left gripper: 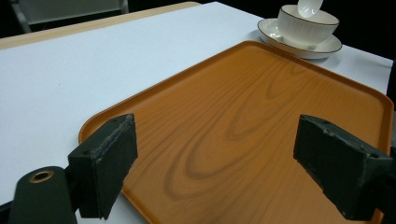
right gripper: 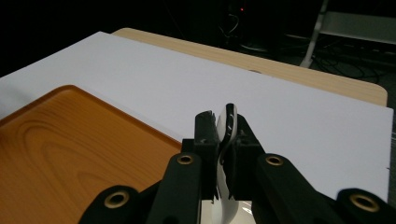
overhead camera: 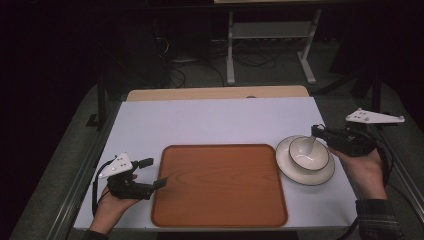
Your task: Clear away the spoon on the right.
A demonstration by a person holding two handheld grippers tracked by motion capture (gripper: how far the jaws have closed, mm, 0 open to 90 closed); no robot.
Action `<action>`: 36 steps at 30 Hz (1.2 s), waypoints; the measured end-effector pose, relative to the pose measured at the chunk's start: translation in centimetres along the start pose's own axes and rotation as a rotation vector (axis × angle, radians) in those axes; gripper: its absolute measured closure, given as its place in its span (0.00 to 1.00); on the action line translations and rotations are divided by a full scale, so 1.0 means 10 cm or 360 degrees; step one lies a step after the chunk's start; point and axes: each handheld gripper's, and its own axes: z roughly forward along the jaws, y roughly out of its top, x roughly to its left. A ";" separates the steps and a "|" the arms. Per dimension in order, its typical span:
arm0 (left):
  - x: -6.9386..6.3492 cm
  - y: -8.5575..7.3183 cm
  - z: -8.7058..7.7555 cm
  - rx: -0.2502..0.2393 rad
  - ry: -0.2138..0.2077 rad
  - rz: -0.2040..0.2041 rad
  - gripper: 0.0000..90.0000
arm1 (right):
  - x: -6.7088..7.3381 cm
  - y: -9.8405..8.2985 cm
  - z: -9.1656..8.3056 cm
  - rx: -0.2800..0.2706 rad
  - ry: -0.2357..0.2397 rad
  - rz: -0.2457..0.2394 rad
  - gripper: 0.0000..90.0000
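A white spoon point(overhead camera: 311, 145) is clamped by its handle in the right gripper point(overhead camera: 317, 132), its scoop hanging over the bowl point(overhead camera: 308, 154) that stands on a saucer point(overhead camera: 305, 173) just beside the wooden tray point(overhead camera: 220, 186) on the worktop point(overhead camera: 210, 120). The left gripper point(overhead camera: 154, 173) is held with jaws spread and empty at the tray's near-left edge. The spoon is best raised straight and slowly, so that the bowl's rim is not clipped.

Your left gripper point(left gripper: 212, 170) has its two black jaws spread wide, with nothing between them. Beneath them lies the wooden tray point(left gripper: 261, 116) (grain showing, rim raised) on the white table point(left gripper: 93, 70). Past the tray's far corner, a white bowl point(left gripper: 306, 25) sits on a saucer point(left gripper: 327, 46), a white spoon point(left gripper: 309, 7) in it.
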 end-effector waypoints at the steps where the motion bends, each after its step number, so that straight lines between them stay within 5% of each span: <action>1: 0.00 0.00 0.00 0.0000 0.0000 0.0000 0.15 | 0.00 0.00 0.00 0.0000 0.0000 0.0000 0.93; 36: 0.00 0.00 -0.01 -0.0002 0.0003 -0.0003 0.15 | 0.54 0.04 0.39 0.0142 0.0308 -0.0148 0.93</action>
